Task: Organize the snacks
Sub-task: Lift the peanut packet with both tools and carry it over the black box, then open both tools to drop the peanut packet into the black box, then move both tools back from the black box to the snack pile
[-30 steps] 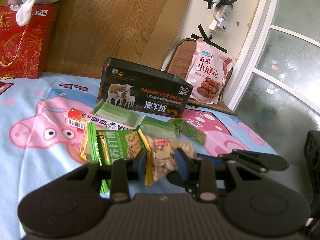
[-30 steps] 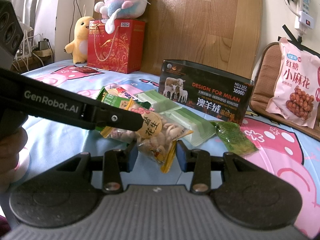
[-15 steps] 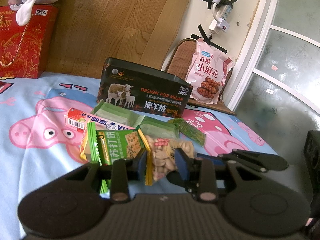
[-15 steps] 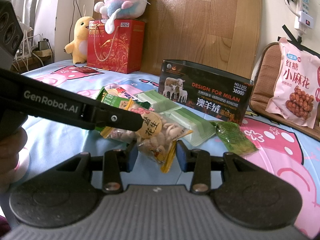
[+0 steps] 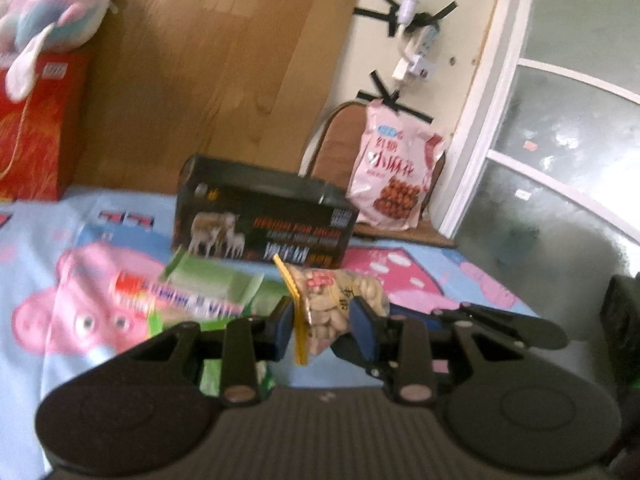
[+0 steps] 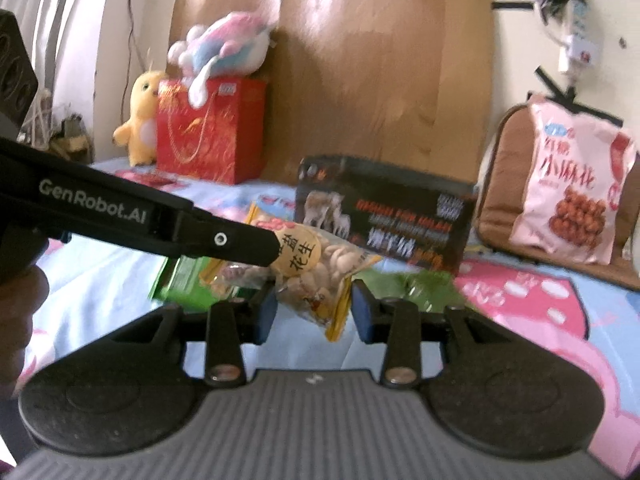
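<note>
Both wrist views are blurred. The step in hand appears to be the lift of one packet out of the snack pile. The left tool (image 5: 323,322) is closed to a narrow gap on the clear plastic bag of shelled peanuts with yellow sealed edges (image 5: 340,300); in the right wrist view its long black arm crosses from the left and its tip meets the bag (image 6: 320,268) at the round yellow label. The bag hangs clear of the bedsheet, tilted, above the other snacks. The right tool (image 6: 314,312) sits just under and around the lower corner of the same bag, jaws part open; whether the blue pads (image 6: 362,312) press the film or stand just off it cannot be told, though a gap shows on the left side. The remaining pile, pale green flat sachets (image 5: 208,280) and a red-and-white wrapped bar (image 5: 160,300), lies on the blue cartoon-pig bedsheet (image 5: 48,360), just in front of the black rectangular tin printed with sheep (image 5: 260,220). A pink bag of fried dough twists (image 5: 394,184) leans on a brown cushion behind. Judgement: the tin looks the likely container; the next move calls for carrying the bag over its open top and releasing it, with the right tool either steadying the loose corner or backing off. The slack film could slip or snag on the rim.
</note>
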Demonstrator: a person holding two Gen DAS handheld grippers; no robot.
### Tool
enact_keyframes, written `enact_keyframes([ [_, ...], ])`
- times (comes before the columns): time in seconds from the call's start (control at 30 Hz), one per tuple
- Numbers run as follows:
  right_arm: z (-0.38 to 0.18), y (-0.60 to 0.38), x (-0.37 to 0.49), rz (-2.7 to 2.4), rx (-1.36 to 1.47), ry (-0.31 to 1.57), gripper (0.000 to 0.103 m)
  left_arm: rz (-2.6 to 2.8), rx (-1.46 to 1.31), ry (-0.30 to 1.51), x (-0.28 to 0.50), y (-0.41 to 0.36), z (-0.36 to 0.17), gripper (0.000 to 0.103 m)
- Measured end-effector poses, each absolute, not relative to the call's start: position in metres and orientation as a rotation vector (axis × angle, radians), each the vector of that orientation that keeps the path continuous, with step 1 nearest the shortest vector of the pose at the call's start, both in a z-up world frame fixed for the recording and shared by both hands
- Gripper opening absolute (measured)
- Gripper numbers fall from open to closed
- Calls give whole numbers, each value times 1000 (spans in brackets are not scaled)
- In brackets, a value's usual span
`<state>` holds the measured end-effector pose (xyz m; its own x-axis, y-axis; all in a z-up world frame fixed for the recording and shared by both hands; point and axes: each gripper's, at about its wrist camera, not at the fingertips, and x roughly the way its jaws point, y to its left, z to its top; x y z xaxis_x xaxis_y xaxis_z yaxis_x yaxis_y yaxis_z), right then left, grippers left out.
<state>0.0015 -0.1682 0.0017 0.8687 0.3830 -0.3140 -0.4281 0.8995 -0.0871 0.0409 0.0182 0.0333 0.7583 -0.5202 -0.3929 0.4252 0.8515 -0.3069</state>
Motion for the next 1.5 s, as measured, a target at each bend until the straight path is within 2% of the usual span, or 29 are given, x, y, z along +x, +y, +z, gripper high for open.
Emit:
enact_keyframes([
  [0.33, 46, -176, 84, 361, -167, 192, 42, -534, -139, 418, 129, -11, 82, 31],
  [0.47, 56, -182, 134, 341, -114, 243, 42, -476, -149, 426, 175, -23, 86, 31],
  [0.53, 58, -177, 159, 348, -113, 278, 43, -405, -135, 425, 193, -29, 84, 35],
  [0.67, 49, -163, 195, 402, -121, 386, 50, -275, -163, 491, 213, -27, 71, 36],
  [0.77, 45, -166, 199, 391, -66, 410, 52, -278, -200, 488, 200, -13, 67, 38],
  [0.9, 46, -189, 168, 373, 20, 344, 67, -297, -218, 429, 160, 5, 72, 39],
  [1.3, 15, -251, 83, 153, 343, 271, 73, -178, -117, 370, 63, 24, 38, 40],
  [1.5, -3, -239, 64, -100, 268, 120, 73, -72, -49, 270, 46, 18, 26, 41],
])
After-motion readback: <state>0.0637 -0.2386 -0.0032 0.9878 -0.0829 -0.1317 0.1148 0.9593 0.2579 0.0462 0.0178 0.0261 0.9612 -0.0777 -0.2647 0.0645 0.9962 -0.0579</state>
